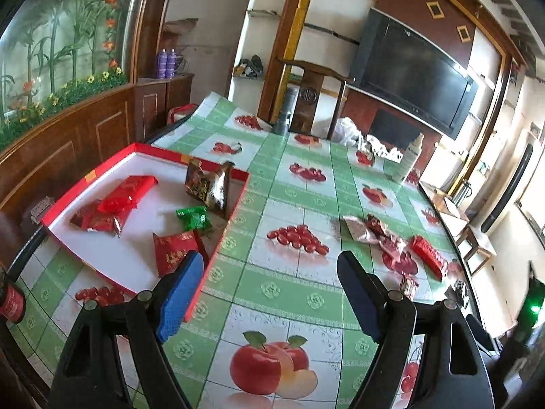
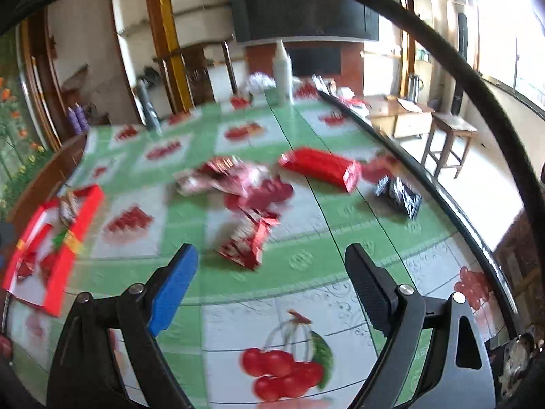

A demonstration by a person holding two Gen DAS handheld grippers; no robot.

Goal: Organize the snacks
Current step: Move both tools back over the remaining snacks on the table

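Both tools gape wide and hold nothing – the left gripper (image 1: pixel 269 269) over the tablecloth (image 1: pixel 282 293) beside the red tray (image 1: pixel 223 235), the right gripper (image 2: pixel 272 262) just short of a crumpled red packet (image 2: pixel 247 242). Farther off, a long red box (image 2: pixel 320 167) lies flat, its long axis slanting from upper left to lower right.

Tray (image 1: pixel 64 201) is holding approx 6 snack pkts (image 1: pixel 127 192); approx 6 more pkts (image 2: pixel 320 167) are lying loose on the table (image 2: pixel 306 255). 2 purple bottles (image 1: pixel 166 64) are standing on the cabinet, 1 white spray bottle (image 1: pixel 408 160) on the table.
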